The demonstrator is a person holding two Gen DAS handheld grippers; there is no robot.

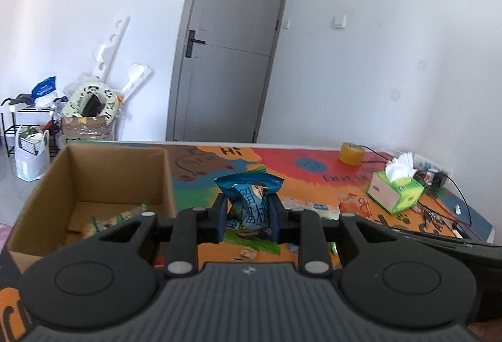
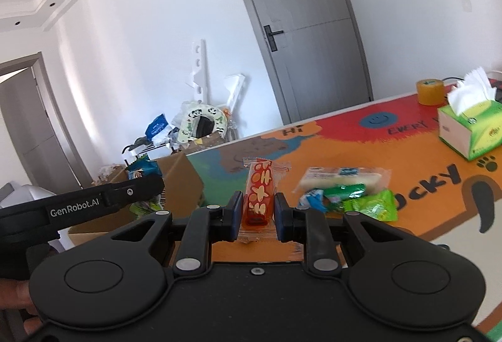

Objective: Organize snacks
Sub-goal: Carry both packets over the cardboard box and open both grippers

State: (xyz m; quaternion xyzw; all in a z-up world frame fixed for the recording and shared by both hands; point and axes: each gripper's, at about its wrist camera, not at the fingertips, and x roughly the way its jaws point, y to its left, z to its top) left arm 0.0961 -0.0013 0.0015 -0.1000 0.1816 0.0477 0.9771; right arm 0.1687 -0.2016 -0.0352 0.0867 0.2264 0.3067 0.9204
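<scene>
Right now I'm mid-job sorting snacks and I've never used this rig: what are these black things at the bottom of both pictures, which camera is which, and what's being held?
There is no robot arm. A person holds a hand-held two-finger gripper in each hand, and each carries a wide-angle camera looking forward along its fingers. The black shapes at the bottom are the grippers' own bodies.

In the left wrist view, the left gripper is shut on a blue snack bag. To its left stands an open cardboard box with some snacks already inside.

In the right wrist view, the right gripper is shut on a red-orange snack bar. A few more wrapped snacks lie on the colourful table mat. A green tissue box and a roll of yellow tape sit farther back.
</scene>
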